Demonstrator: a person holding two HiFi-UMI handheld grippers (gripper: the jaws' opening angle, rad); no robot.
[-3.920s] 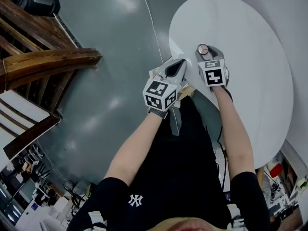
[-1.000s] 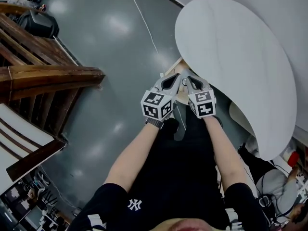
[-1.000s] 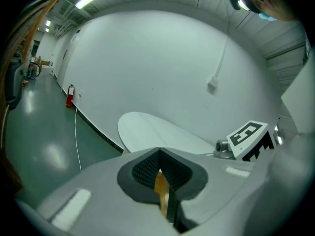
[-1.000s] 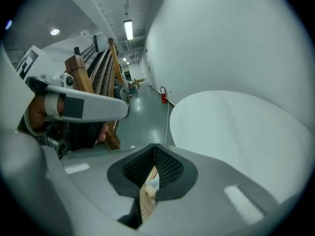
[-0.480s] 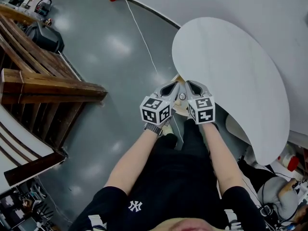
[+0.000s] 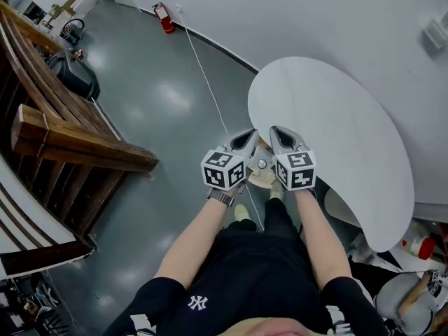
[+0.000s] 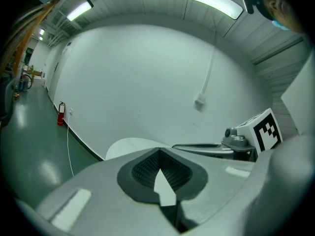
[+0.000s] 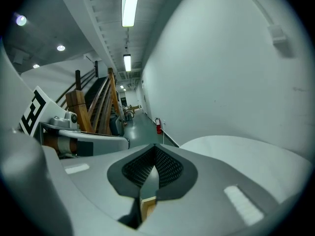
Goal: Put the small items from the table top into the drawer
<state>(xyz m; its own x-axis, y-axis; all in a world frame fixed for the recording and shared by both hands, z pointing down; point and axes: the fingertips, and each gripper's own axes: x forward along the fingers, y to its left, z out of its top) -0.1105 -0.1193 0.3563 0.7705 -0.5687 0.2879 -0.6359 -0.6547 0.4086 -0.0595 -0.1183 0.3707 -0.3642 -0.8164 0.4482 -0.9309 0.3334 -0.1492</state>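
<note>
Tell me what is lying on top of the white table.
Nothing shows on the visible top of the white table; it looks bare. The right gripper hides a strip along the near edge, so that part cannot be checked.

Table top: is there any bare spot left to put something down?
The whole table top looks bare, from wall to edge. The floor up to the wooden benches is free. Crowded only where left gripper and right gripper hang together beside that edge.
</note>
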